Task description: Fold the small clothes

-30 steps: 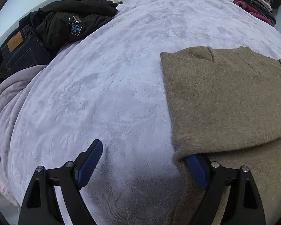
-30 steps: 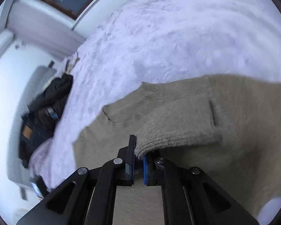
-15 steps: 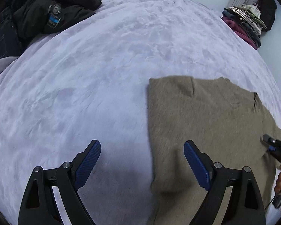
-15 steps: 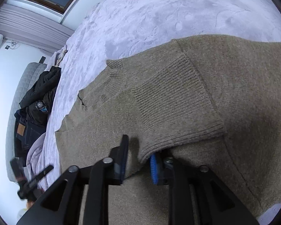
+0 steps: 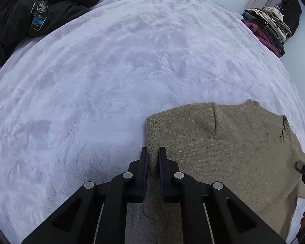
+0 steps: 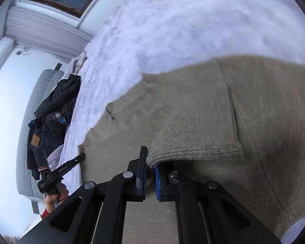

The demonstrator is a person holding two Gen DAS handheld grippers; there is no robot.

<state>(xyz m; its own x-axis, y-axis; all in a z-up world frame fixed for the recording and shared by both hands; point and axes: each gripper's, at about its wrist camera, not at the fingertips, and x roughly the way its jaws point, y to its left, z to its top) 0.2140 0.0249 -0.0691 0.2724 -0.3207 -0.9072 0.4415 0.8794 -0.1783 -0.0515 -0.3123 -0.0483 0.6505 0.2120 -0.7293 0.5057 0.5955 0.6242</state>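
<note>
A tan knit sweater [image 5: 223, 162] lies flat on the lilac bed cover [image 5: 111, 81], its collar toward the right. My left gripper [image 5: 153, 154] points steeply down at the sweater's left edge. It is shut, with tan knit filling the slit between its fingers. The right wrist view shows it [image 6: 81, 156] at that same edge, held by a hand [image 6: 55, 199]. My right gripper [image 6: 150, 162] is shut on the folded-over ribbed cuff [image 6: 195, 150] of the sweater [image 6: 254, 111]. From the left wrist view it [image 5: 301, 164] shows at the sweater's right side.
A black jacket [image 5: 50, 10] and jeans [image 6: 38, 142] lie heaped at the far left by the grey headboard [image 6: 28, 111]. A stack of folded clothes [image 5: 270, 26] sits at the far right corner. Bare bed cover stretches beyond the sweater.
My left gripper slid right onto the sweater's left edge and closed from wide open. My right gripper loosened briefly on the ribbed cuff, then shut on it again.
</note>
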